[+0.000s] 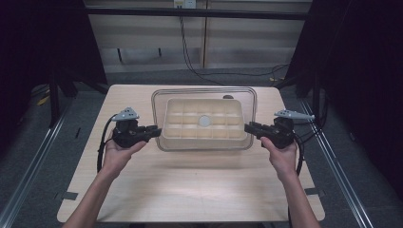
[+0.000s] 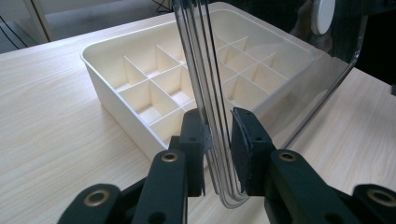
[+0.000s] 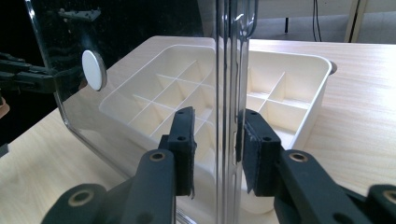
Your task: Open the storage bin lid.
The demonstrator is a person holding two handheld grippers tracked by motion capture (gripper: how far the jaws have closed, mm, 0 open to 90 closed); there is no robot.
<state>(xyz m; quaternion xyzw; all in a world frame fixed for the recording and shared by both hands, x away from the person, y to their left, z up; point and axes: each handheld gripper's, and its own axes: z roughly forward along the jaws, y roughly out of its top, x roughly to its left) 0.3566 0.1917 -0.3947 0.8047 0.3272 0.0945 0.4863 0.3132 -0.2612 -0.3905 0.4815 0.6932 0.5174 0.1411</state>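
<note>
At the bottom of the high view two bare forearms rise from the lower edge, each hand gripping a black two-jaw tool. The left tool (image 1: 154,131) sits at the left centre of the frame and the right tool (image 1: 251,128) at the right centre, their tips pointing inward at each other across the pale wooden surface (image 1: 190,185).

Between them hangs a clear, rounded-rectangle plastic lid (image 1: 204,92) with a small white round disc (image 1: 204,120) at its middle. In the left gripper view the lid's ribbed edge (image 2: 210,116) runs up the centre of the frame between the jaws, which stand narrow with both pads at or very near the edge. In the right gripper view the jaws flank the opposite edge (image 3: 231,93), again narrow, though a slim gap seems to remain beside the left pad, so a firm clamp cannot be told. Taking opposite ends likely keeps the broad, flexible sheet level and steady.

Beyond the jaws, just under the lid, a cream rectangular plastic organiser box with a grid of compartments (image 1: 190,137) rests on the surface at the upper centre. The lid appears poised over it, either for seating or lifting away.
</note>
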